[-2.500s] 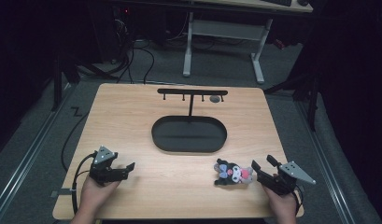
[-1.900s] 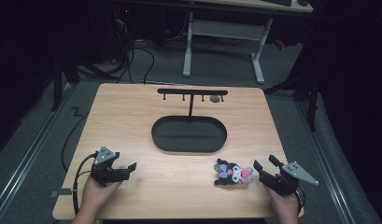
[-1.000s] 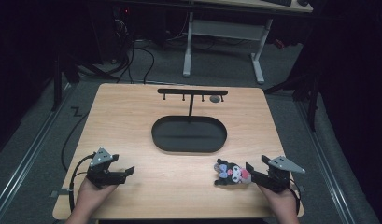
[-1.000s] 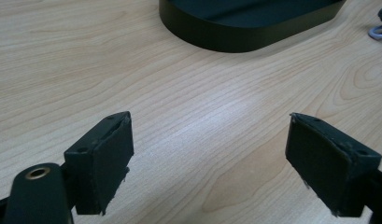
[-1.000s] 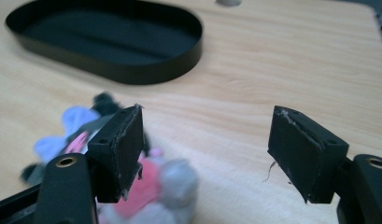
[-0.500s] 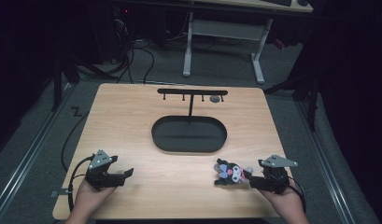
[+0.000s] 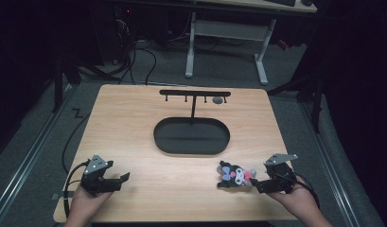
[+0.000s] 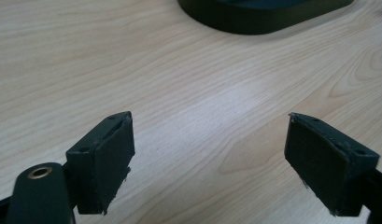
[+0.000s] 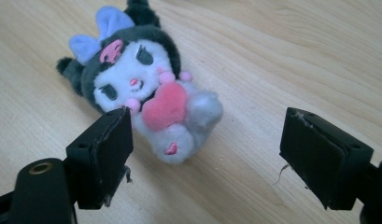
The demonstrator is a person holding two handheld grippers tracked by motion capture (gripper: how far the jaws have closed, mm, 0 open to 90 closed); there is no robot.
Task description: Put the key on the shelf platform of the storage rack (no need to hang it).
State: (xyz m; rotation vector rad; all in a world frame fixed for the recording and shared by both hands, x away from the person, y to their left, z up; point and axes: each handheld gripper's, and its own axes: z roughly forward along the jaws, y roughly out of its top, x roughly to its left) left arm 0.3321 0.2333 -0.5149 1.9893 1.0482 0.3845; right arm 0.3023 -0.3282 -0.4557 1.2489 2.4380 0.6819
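Pale wood grain runs across my bench (image 7: 134, 123). The plush toy (image 7: 235, 175) lies on its back at the lower right of the high view, a black-hooded doll with a white face, a blue bow and a pink heart on its chest. My right tool (image 7: 260, 185) sits just beside it, pointing at it from the right; its jaws have just been opening and now stand wide apart, nothing pressed between them. In the right gripper view the plush toy (image 9: 146, 100) lies in the upper left, its feet reaching towards the gap between the jaws, the left jaw's tip just in front of its arm. My left tool (image 7: 121, 178) rests at the lower left of the high view, well apart from the toy, jaws spread over bare wood. A black oval tray (image 7: 191, 137) lies at the centre, a black rack (image 7: 194, 94) standing behind it.
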